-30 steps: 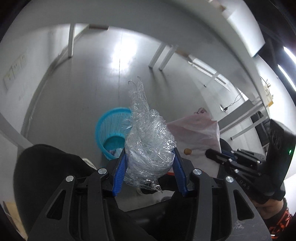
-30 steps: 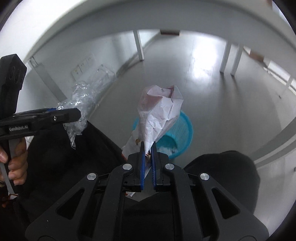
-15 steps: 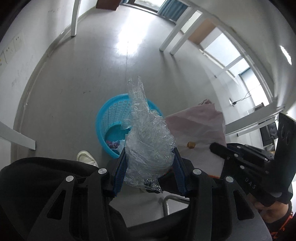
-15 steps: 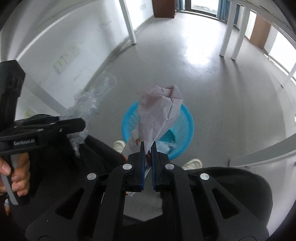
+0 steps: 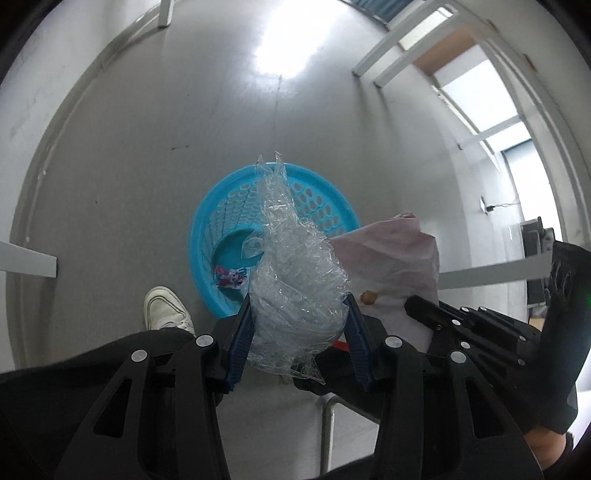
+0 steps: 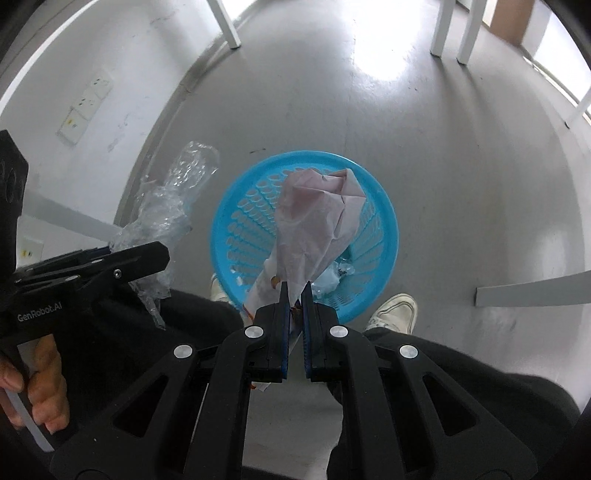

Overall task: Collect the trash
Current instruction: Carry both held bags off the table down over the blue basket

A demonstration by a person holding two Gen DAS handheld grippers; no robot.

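Observation:
A round blue basket (image 5: pixel 207 240) (image 6: pixel 380 229) stands on the grey floor below both grippers, with a colourful wrapper (image 5: pixel 231 276) and other scraps inside. My left gripper (image 5: pixel 299 314) is shut on a crumpled wad of clear plastic wrap (image 5: pixel 295 280) (image 6: pixel 162 210), held above the basket's near rim. My right gripper (image 6: pixel 294 295) is shut on a crumpled pinkish-white paper wrapper (image 6: pixel 314 229) (image 5: pixel 391 266), which hangs over the basket's opening. Both grippers point steeply down.
The person's white shoes (image 5: pixel 164 310) (image 6: pixel 395 314) stand beside the basket, with dark trouser legs below. White table legs (image 6: pixel 229 22) (image 5: pixel 384 62) rise at the far side. A wall with sockets (image 6: pixel 88 99) runs along the left. A hand (image 6: pixel 33 380) grips the left tool.
Both grippers have come down and tipped toward the floor, so the blue basket now looks larger and sits right under the held plastic and paper. Neither grip has changed.

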